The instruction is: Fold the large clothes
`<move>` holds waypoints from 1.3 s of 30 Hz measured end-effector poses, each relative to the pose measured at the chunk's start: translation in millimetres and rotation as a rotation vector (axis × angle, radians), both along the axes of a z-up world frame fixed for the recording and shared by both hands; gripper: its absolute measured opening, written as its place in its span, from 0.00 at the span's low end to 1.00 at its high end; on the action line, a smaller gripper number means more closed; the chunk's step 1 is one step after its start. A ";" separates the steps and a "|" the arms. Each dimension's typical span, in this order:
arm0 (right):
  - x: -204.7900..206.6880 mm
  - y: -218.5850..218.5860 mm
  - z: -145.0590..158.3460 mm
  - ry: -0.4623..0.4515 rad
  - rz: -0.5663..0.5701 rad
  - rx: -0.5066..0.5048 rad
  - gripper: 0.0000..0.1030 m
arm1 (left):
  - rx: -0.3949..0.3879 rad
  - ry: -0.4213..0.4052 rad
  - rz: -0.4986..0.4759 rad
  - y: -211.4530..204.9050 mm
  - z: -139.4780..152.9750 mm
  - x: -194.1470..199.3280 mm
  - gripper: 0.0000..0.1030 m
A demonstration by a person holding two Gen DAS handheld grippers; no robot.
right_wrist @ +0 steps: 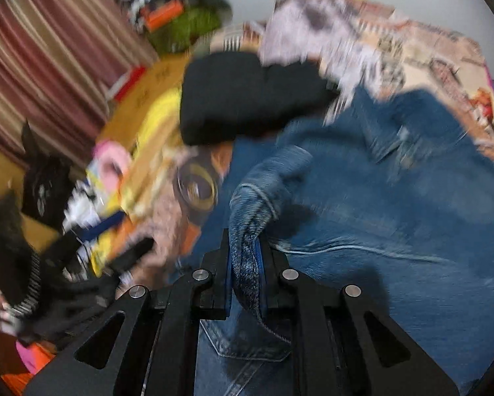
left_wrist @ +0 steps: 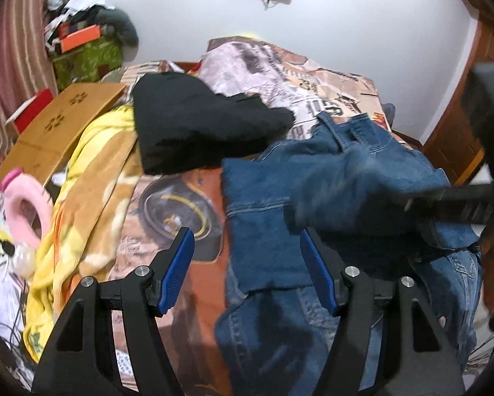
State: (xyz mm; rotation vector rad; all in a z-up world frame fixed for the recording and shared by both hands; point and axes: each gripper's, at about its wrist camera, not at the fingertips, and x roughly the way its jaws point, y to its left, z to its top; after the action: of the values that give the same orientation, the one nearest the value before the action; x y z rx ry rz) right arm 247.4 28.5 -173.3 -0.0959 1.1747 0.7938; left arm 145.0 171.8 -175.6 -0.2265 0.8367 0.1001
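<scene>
A blue denim garment [left_wrist: 362,171] lies spread over the right half of the bed. My left gripper [left_wrist: 248,250] hangs above its near left part, jaws open, blue pads [left_wrist: 177,264] wide apart with nothing pinched between them. In the right wrist view my right gripper [right_wrist: 245,257] is shut on a folded edge of the denim garment [right_wrist: 379,181], and the cloth rises in a ridge between its fingers. From the left wrist view the right gripper [left_wrist: 445,201] shows as a blurred black bar reaching in from the right over the denim.
A folded black garment [left_wrist: 194,125] lies on the patterned bedsheet [left_wrist: 181,198] beyond the denim. A yellow blanket [left_wrist: 82,198], a wooden lap table [left_wrist: 55,128] and a pink ring [left_wrist: 26,204] crowd the left side. A wooden door [left_wrist: 458,138] stands at right.
</scene>
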 end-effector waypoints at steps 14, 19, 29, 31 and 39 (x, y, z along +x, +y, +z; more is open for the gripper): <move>-12.8 -8.6 -0.7 0.093 0.044 -0.092 0.27 | -0.161 0.051 -0.012 0.1 -14.0 -6.3 0.64; -11.3 -36.5 37.3 -0.085 -0.030 -0.070 0.29 | -0.198 0.059 -0.053 -17.2 -8.8 2.6 0.64; 5.9 -148.1 87.7 -0.344 -0.277 -0.085 0.45 | -0.168 0.044 -0.129 -64.1 14.6 38.3 0.64; 8.2 -170.9 93.0 -0.358 -0.319 -0.098 0.45 | -0.175 0.063 -0.128 -69.8 10.6 49.8 0.64; 4.6 -251.9 87.6 -0.378 -0.423 -0.220 0.45 | -0.131 0.183 -0.054 -74.8 -31.3 72.8 0.63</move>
State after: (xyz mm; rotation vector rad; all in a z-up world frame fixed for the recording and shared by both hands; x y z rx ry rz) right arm 251.9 -223.4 -85.7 -0.1647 0.8751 0.2550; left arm 217.8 97.0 -206.9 -0.3215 1.0321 0.0152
